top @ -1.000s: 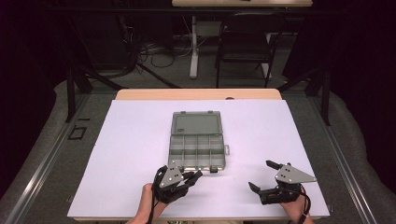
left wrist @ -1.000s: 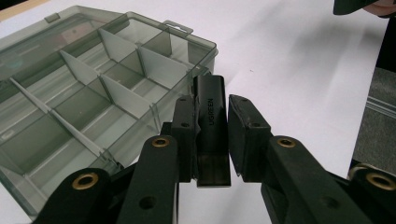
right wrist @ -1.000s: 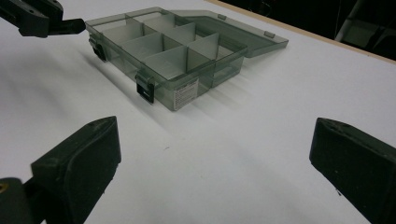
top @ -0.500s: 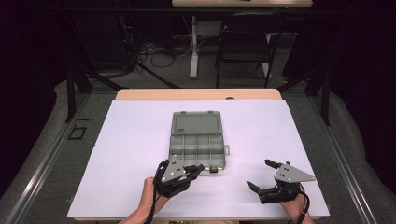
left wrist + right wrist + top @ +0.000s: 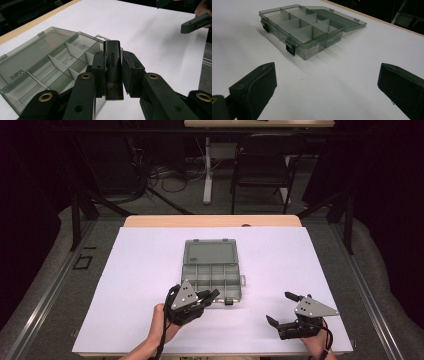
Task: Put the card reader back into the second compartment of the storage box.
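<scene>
The left hand-held gripper (image 5: 210,296) sits at the lower centre of the high view, at the near edge of the translucent grey plastic compartment box (image 5: 212,277). Its jaws are closed on a small black rectangular adapter marked UGREEN (image 5: 113,67), which stands lengthwise between the pads at the centre of the left gripper view, its far end projecting past the jaw tips toward the box.

The box lies open at the middle of the white surface (image 5: 140,285), its lid folded flat toward the upper part of the frame. White dividers split the tray into compartments. Two dark latches (image 5: 290,49) hang on the front wall in the right gripper view.

The right hand-held gripper (image 5: 282,309) rests at the lower right of the high view, well apart from the box. Its jaws stand wide apart with nothing between them.
</scene>
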The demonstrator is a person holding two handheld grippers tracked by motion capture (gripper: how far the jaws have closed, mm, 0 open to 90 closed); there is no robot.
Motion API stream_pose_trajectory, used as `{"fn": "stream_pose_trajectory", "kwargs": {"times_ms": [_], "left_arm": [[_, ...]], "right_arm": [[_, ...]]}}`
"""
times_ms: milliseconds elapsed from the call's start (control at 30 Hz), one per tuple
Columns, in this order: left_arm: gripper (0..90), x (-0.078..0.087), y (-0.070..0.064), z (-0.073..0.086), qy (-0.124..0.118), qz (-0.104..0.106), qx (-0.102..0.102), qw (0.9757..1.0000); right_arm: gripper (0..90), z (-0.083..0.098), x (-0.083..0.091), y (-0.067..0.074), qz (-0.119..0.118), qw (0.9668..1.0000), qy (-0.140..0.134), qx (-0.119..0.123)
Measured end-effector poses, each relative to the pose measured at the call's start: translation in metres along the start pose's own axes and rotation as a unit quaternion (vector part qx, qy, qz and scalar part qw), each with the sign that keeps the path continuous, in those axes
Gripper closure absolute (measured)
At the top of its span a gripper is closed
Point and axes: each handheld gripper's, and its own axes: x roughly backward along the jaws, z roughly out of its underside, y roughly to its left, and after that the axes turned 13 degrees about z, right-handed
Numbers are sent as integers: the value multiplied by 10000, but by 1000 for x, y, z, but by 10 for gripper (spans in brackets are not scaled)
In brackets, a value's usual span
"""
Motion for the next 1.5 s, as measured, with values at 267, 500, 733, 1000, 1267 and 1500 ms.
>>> {"fn": "stream_pose_trajectory", "kwargs": {"times_ms": [267, 500, 733, 1000, 1267, 1500], "left_arm": [[734, 4, 4, -7, -92, -69, -3, 9999], [734, 7, 13, -13, -164, -165, 23, 9997], [734, 7, 22, -17, -236, -265, 89, 9993], [734, 4, 35, -20, -297, -357, 191, 9987], [734, 0, 45, -21, -355, -462, 277, 9979], [734, -3, 53, -22, -378, -565, 331, 9971]], "right_arm": [[19, 0, 0, 1, 2, 10000, -11, 35], [19, 0, 2, 1, 13, 10000, -14, 56], [20, 0, 0, 1, -1, 10000, 3, 30], [20, 1, 1, 1, -2, 10000, 14, 22], [20, 1, 1, 1, 0, 10000, 8, 34], [21, 0, 2, 1, 15, 10000, 13, 48]]}}
